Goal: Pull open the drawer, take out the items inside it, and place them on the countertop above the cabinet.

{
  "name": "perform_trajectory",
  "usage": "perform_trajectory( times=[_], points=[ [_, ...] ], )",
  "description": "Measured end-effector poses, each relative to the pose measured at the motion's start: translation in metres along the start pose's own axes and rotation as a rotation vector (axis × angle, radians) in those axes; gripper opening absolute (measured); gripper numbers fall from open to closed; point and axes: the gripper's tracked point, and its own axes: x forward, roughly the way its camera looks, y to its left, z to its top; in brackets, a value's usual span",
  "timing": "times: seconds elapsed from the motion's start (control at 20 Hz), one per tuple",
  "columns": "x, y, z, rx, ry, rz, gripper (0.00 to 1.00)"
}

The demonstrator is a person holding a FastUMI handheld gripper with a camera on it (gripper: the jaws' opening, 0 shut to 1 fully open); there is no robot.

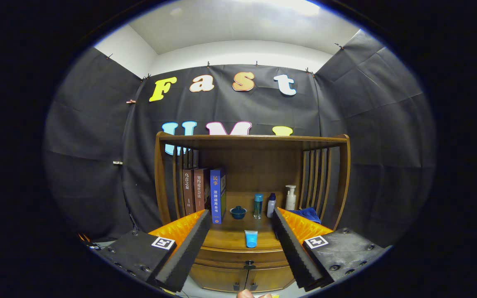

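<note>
A wooden cabinet stands ahead of me, with a shelf hutch above its countertop (226, 238). Its drawer (242, 258) sits under the countertop, pushed in, with a small dark knob (248, 262) at the middle. A light blue tube (251, 239) lies on the countertop near the front edge, between my fingers in the view. My gripper (242, 219) is open and holds nothing; it hovers well short of the cabinet, with its fingers (189, 248) spread wide to either side of the drawer. What the drawer holds is hidden.
On the countertop stand three books (203, 192) at the left, a small teal lidded bowl (238, 212), a blue bottle (258, 205), a white-and-dark bottle (271, 205), a white pump bottle (290, 197) and a blue cloth (307, 214). Two lower doors (242, 279) sit under the drawer. A fingertip (244, 294) shows below.
</note>
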Motion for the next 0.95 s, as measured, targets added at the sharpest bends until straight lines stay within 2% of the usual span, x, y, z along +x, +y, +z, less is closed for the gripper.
perform_trajectory(
  times=[0.95],
  points=[
    [0.0001, -0.0078, 0.0028, -0.018, -0.017, -0.041, 0.98]
  ],
)
